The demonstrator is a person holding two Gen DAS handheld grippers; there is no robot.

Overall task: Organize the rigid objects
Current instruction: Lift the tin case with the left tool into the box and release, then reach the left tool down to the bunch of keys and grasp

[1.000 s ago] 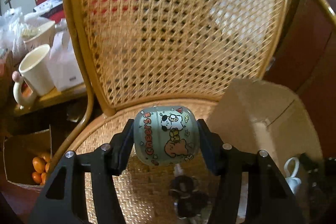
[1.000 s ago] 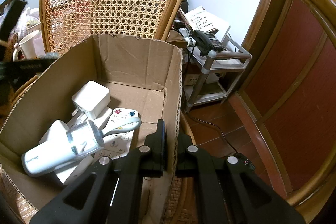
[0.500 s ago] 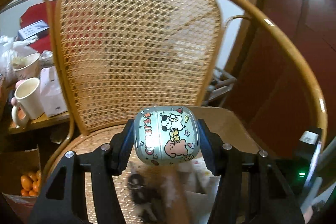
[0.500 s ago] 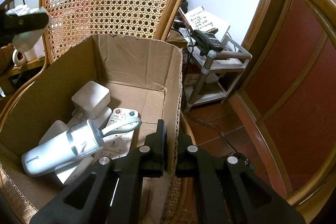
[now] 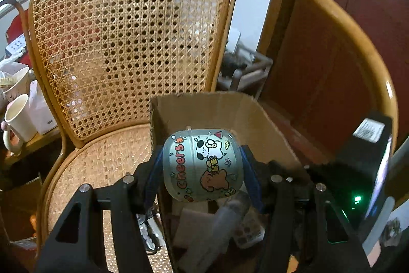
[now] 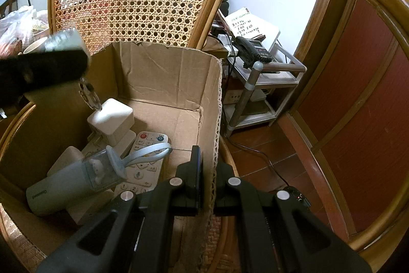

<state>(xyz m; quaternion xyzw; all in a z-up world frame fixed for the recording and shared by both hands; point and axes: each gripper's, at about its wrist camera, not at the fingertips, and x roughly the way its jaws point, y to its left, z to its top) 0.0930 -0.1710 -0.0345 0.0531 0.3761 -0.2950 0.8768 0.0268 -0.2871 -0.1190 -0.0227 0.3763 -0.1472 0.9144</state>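
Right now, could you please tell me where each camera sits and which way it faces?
Left wrist: rides the left tongs, facing the cane chair back over the cardboard box; its fingers clamp a cartoon tin.
Right wrist: rides the right tongs, pinching the box wall, overlooking the remote and bottle.
Shared: box, chair.

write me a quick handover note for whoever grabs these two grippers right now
Left gripper: shut on the cartoon-print case, held above the cardboard box on the rattan chair.
Right gripper: shut on the box's right wall, steadying it.
Already in the box: white bottle, remote control, white adapter.
Left to do: lower the case into the box and release it. Something dark, probably keys, lies on the seat beside the box; it likely goes in next.
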